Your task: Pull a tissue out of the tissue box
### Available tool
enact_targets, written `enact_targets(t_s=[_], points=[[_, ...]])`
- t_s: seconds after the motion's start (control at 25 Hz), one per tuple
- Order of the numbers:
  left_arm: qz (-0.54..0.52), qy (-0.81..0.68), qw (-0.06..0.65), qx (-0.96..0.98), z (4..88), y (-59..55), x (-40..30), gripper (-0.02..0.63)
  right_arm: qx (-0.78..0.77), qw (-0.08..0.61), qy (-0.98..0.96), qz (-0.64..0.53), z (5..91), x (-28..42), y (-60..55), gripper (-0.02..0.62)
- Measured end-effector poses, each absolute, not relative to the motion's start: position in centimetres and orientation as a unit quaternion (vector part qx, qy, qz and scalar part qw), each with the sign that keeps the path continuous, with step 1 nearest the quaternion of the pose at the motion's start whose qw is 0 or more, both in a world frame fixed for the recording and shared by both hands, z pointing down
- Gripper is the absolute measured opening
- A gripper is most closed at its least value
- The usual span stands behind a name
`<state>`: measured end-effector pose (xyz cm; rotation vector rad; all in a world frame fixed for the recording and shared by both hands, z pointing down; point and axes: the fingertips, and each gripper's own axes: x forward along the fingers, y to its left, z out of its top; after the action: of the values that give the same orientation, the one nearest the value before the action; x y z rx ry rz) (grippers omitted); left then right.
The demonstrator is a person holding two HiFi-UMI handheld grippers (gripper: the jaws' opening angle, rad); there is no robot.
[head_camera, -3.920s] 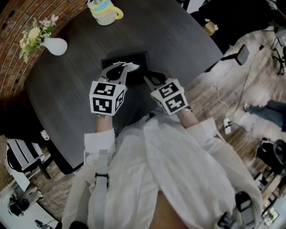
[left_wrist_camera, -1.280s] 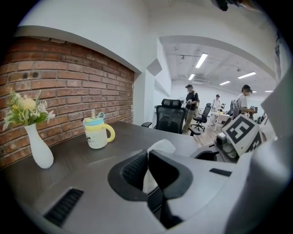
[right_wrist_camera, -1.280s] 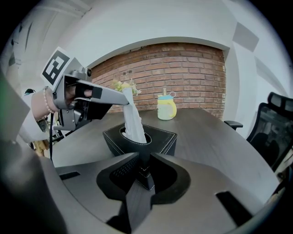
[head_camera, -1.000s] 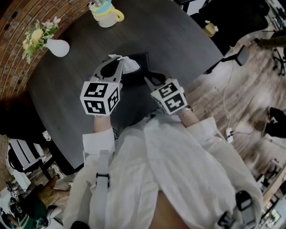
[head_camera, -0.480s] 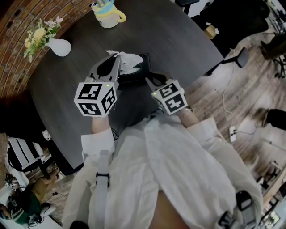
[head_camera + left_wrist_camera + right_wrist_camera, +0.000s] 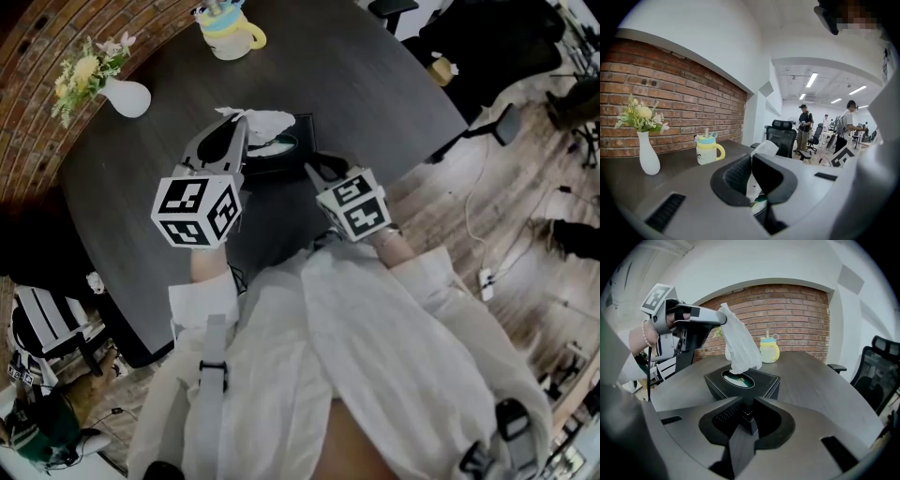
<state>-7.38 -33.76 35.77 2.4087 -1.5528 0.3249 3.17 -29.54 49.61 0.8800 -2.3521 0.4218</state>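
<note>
A black tissue box (image 6: 298, 150) (image 6: 765, 381) stands on the dark round table (image 6: 375, 84). A white tissue (image 6: 262, 122) (image 6: 739, 345) stretches up out of the box's oval slot, its lower end still inside. My left gripper (image 6: 240, 118) (image 6: 752, 179) (image 6: 723, 318) is shut on the tissue's top and holds it above the box. My right gripper (image 6: 313, 170) (image 6: 746, 414) is shut on the box's near corner, which shows between its pads.
A white vase with flowers (image 6: 122, 94) (image 6: 644, 157) and a yellow cup with a lid (image 6: 230, 26) (image 6: 768, 348) stand at the table's far side. Office chairs (image 6: 780, 136) and several people are beyond the table's right edge.
My left gripper has risen with the tissue, drawing more of it out of the box. The right gripper and the box have stayed put.
</note>
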Motion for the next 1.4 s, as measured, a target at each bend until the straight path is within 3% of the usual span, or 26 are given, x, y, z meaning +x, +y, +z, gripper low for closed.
enact_targets(t_s=[0.4, 0.96, 1.4], points=[[0.091, -0.548, 0.122, 0.823, 34.8, -33.5, -7.8, 0.009, 0.350, 0.265, -0.880, 0.180, 49.2, 4.0, -30.8, 0.055], [0.029, -0.571, 0.100, 0.814, 31.9, -33.3, -8.6, 0.009, 0.303, 0.136, -0.931, 0.150, 38.4, 1.8, -32.3, 0.020], [0.007, -0.597, 0.086, 0.797, 31.2, -32.3, -9.6, 0.009, 0.256, 0.096, -0.954, 0.124, 33.6, 0.0, -32.4, 0.005]])
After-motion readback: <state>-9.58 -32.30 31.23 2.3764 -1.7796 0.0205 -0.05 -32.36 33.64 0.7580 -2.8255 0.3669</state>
